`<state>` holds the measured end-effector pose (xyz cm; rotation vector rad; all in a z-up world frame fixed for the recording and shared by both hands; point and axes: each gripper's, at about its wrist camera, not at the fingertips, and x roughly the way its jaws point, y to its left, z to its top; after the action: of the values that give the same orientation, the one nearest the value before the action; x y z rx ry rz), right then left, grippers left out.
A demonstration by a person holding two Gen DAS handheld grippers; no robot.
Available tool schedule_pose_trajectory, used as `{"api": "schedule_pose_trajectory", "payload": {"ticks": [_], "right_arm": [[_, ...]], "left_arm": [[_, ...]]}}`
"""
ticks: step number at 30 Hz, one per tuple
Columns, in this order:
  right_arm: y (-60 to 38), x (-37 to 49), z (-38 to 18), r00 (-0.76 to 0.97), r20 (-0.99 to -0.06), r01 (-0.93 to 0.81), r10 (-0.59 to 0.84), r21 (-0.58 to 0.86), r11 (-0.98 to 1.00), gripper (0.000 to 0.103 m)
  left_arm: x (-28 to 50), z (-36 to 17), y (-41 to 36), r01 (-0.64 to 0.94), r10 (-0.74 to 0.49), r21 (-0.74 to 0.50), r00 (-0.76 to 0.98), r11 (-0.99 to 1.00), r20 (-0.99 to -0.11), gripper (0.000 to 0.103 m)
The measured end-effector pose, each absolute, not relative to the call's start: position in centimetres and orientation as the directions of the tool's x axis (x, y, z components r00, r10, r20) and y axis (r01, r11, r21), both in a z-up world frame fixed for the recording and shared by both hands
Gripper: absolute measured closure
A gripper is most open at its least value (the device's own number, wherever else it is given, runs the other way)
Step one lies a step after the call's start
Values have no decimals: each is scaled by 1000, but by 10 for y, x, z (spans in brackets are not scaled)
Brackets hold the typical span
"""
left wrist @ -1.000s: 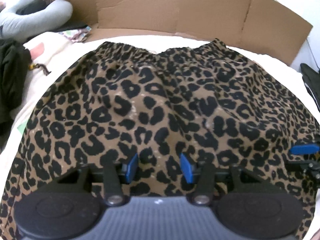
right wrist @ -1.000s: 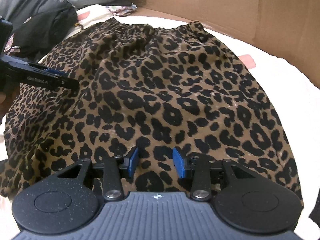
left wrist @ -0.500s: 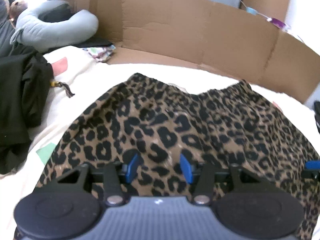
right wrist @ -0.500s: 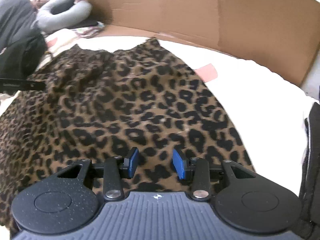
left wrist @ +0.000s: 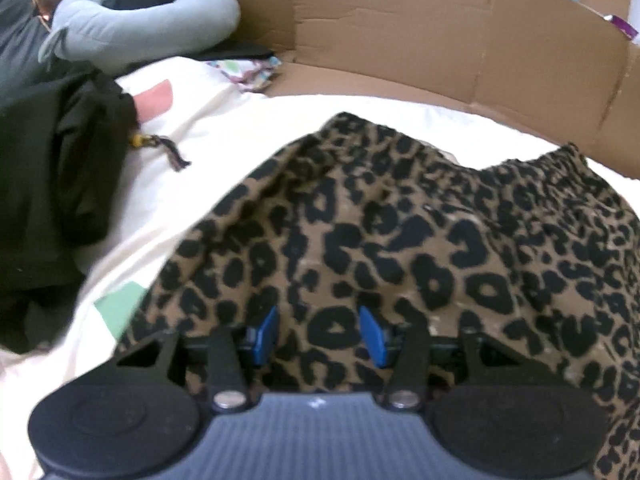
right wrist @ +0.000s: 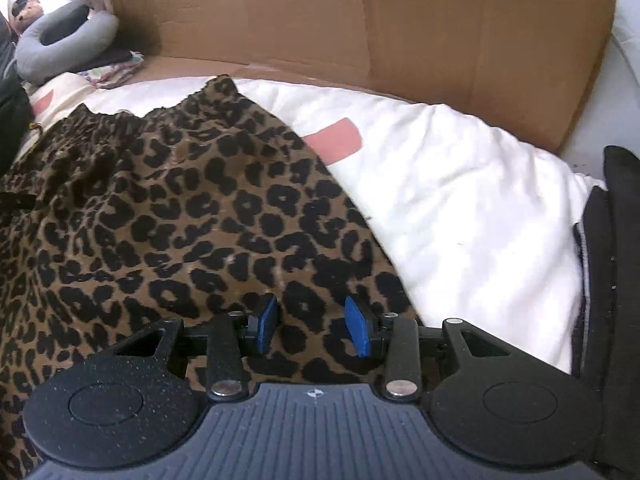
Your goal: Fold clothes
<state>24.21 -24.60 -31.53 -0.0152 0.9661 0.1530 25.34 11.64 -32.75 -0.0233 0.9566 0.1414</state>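
Observation:
A leopard-print skirt [left wrist: 420, 240] lies spread on a white bed cover [left wrist: 208, 152], its gathered waistband toward the cardboard at the back. My left gripper [left wrist: 319, 334] hovers open over the skirt's near left part, nothing between its blue pads. The same skirt [right wrist: 192, 216] fills the left of the right wrist view, its right edge running diagonally across the white cover [right wrist: 460, 200]. My right gripper [right wrist: 312, 326] is open over the skirt's near right corner, close to that edge. Whether either gripper touches the cloth is not clear.
A cardboard wall [left wrist: 420, 28] stands along the back of the bed. A black garment [left wrist: 44, 184] lies heaped at the left, with a grey neck pillow [left wrist: 136, 20] behind it. Another dark garment [right wrist: 612, 272] lies at the right edge.
Both grippers have drawn apart toward the skirt's outer edges, the left one leftward and the right one rightward. More white cover shows in each view. Both stayed open.

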Motion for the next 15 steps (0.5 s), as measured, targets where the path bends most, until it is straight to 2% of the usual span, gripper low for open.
{"api": "schedule_pose_trajectory", "payload": {"ticks": [8,15], "right_arm": [[-247,241,-314,563,-818,-95,117,77,993,58],[-250,241,-309,575,-810,-103,115,67,992,58]], "left_arm": [[258,-324,136,-165,120,35,544,986,-830,56],[268,-319,125,-172,131,38,569,984,-812,57]]}}
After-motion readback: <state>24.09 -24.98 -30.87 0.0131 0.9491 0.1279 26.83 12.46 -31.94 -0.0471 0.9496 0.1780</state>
